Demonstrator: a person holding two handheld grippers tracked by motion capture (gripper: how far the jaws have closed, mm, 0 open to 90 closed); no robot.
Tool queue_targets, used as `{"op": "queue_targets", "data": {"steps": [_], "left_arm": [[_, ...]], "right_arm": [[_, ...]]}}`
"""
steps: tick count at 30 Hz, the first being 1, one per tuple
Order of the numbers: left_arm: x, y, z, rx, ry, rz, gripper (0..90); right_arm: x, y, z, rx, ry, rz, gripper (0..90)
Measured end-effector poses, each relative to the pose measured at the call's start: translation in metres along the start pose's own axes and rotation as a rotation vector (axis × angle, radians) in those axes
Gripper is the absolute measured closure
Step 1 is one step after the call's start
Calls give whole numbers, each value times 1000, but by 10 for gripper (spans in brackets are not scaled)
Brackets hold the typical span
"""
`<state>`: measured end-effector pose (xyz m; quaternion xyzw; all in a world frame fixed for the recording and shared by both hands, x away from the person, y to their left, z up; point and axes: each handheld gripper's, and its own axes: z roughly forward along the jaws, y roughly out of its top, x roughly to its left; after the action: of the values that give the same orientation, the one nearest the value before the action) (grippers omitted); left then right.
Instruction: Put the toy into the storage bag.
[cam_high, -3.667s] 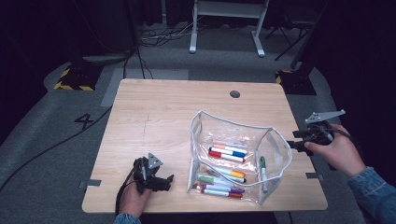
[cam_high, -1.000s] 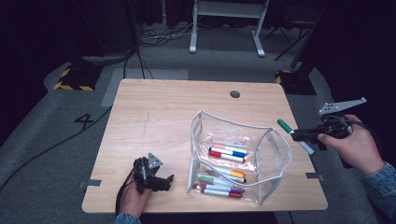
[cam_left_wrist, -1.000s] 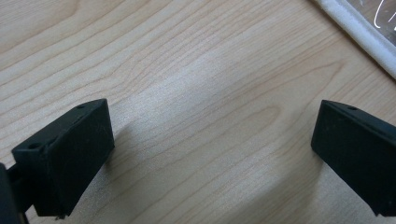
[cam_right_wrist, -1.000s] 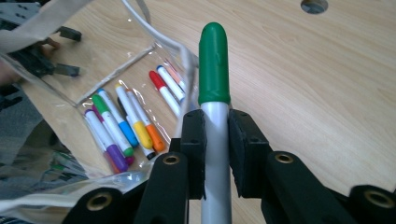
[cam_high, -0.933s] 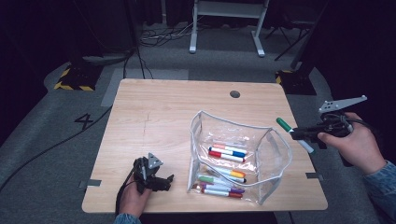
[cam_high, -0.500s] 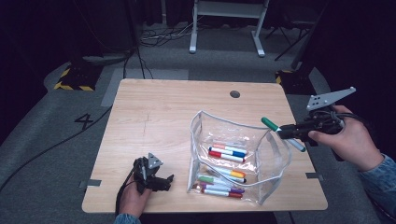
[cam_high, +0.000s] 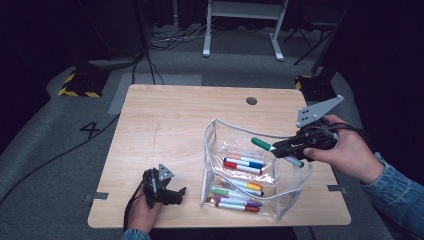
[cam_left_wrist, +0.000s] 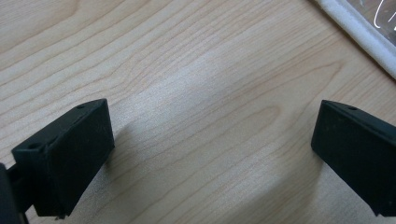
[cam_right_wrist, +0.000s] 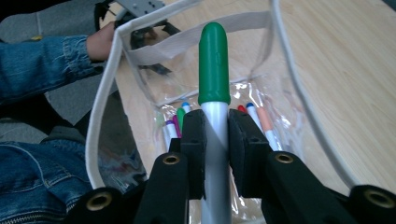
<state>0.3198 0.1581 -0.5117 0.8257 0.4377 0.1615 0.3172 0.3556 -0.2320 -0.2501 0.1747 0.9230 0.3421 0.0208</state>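
Above the open mouth of the clear pouch (cam_high: 287, 187), a green-capped marker (cam_high: 262, 144) is held level by the right gripper (cam_high: 287, 148), its cap pointing toward the left side of the table (cam_high: 165, 130). Seen in the right gripper view, the marker's grey barrel (cam_right_wrist: 217, 140) is clamped tight between the two black jaws, with the cap (cam_right_wrist: 214, 65) projecting over the pouch's white-edged rim (cam_right_wrist: 105, 107). Inside the pouch, several coloured markers (cam_high: 243, 163) are seen lying flat. Near the front left corner of the table, the left gripper (cam_high: 172, 192) is rested on the wood, its jaws spread wide with nothing between them.
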Motion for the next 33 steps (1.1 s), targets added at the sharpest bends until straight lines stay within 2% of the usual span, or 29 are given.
{"op": "queue_targets", "data": {"steps": [5, 20, 26, 33], "left_arm": [[0, 0, 0, 0, 0, 0, 0], [0, 0, 0, -3, 3, 0, 0], [0, 0, 1, -4, 0, -3, 0], [0, 0, 0, -3, 0, -3, 0]], "right_arm": [[9, 8, 18, 24, 40, -46, 770], [24, 15, 68, 120, 151, -113, 770], [26, 16, 85, 159, 187, -138, 770], [26, 12, 107, 218, 214, -136, 770]]}}
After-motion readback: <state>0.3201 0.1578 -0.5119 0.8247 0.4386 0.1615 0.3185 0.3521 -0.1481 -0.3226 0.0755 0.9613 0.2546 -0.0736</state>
